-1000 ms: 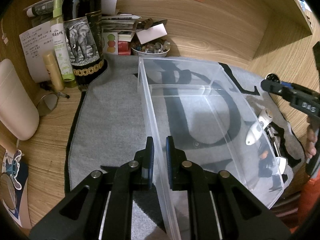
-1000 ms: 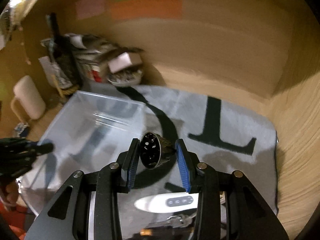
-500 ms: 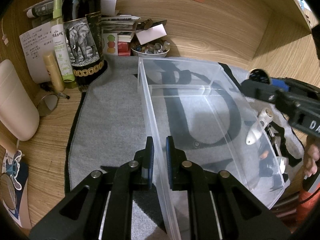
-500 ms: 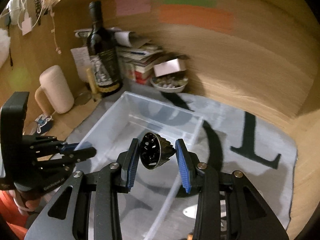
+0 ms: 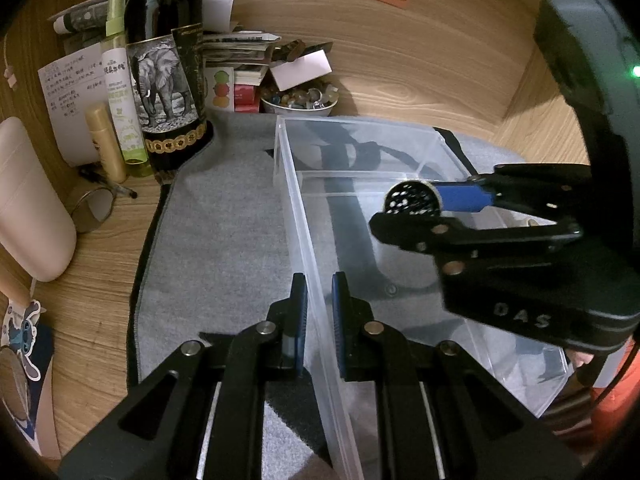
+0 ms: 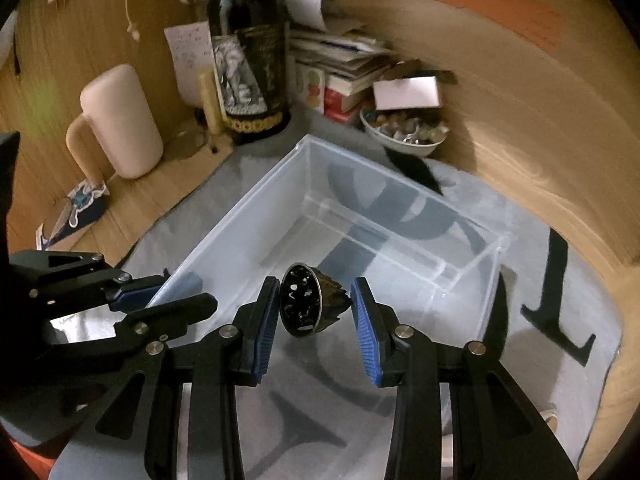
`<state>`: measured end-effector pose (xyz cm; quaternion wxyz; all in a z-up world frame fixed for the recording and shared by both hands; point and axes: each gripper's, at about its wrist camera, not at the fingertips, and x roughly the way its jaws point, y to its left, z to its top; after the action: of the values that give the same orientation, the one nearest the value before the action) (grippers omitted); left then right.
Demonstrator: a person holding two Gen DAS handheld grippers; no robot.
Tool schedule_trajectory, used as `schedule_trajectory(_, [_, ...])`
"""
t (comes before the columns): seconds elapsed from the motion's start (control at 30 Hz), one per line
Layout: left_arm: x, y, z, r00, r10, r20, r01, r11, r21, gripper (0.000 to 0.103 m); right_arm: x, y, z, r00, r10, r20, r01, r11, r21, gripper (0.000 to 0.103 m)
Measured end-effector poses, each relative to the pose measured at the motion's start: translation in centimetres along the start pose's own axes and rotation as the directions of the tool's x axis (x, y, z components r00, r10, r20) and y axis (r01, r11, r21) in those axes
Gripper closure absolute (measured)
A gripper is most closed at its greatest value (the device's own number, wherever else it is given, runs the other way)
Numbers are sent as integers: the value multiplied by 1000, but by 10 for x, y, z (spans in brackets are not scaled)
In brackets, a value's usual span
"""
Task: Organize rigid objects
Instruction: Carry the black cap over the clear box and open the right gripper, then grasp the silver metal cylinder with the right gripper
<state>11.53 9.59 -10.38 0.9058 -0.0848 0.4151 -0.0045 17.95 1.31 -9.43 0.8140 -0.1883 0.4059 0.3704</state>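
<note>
A clear plastic bin (image 5: 304,216) stands on a grey mat; it also shows in the right wrist view (image 6: 240,208). My left gripper (image 5: 319,320) is shut on the bin's near-left wall, one finger on each side. My right gripper (image 6: 316,310) is shut on a small dark metal cone-shaped piece with a perforated round face (image 6: 302,304) and holds it in the air over the bin's inside. In the left wrist view the piece (image 5: 412,199) and the right gripper (image 5: 424,210) hang over the bin's right half.
A dark wine bottle with an elephant label (image 5: 164,80) (image 6: 248,60), small bottles (image 5: 120,92), a cream mug (image 6: 120,120), stacked books (image 6: 344,68) and a bowl of small items (image 5: 298,100) (image 6: 404,132) crowd the back left against the wooden walls.
My right gripper has carried the metal piece leftward from beside the bin to above its inside. My left gripper has kept its hold on the bin wall.
</note>
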Motion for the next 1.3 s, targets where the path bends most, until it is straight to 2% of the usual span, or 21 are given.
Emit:
schedule_trajectory(0.2, [0, 0, 0, 1000, -1, 1, 1, 1000, -3, 91, 7, 0, 1, 1000, 7, -23, -7, 1000, 0, 67])
schedule_trajectory(0.27, [0, 0, 0, 1000, -3, 0, 3, 1000, -2, 91, 5, 0, 0, 1000, -5, -12, 5, 1000, -2, 53])
schedule_trajectory(0.37, [0, 0, 0, 1000, -2, 0, 2, 1000, -1, 91, -4, -1, -1, 999, -21, 34, 21, 1000, 1, 39])
schedule_trajectory(0.57, [0, 0, 0, 1000, 1, -2, -1, 1000, 1, 91, -38, -6, -7, 987, -86, 139, 86, 996, 7, 25])
schedule_trajectory(0.7, [0, 0, 0, 1000, 0, -2, 0, 1000, 3, 91, -63, -16, -16, 967, -153, 202, 150, 988, 30, 22])
schedule_trajectory(0.83, [0, 1, -1, 1000, -1, -3, 1, 1000, 1, 91, -87, -35, -32, 951, -199, 237, 180, 979, 96, 21])
schedule_trajectory(0.97, [0, 1, 0, 1000, -1, -3, 1, 1000, 0, 91, -108, -58, -54, 920, -297, 256, 256, 950, 182, 18])
schedule_trajectory(1.1, [0, 1, 0, 1000, 1, -7, -1, 1000, -2, 91, -120, -85, -79, 894, -386, 228, 319, 905, 282, 16])
schedule_trajectory(1.3, [-1, -1, 0, 1000, 14, -11, -14, 1000, -3, 91, -112, -124, -116, 892, -433, 127, 357, 849, 388, 15])
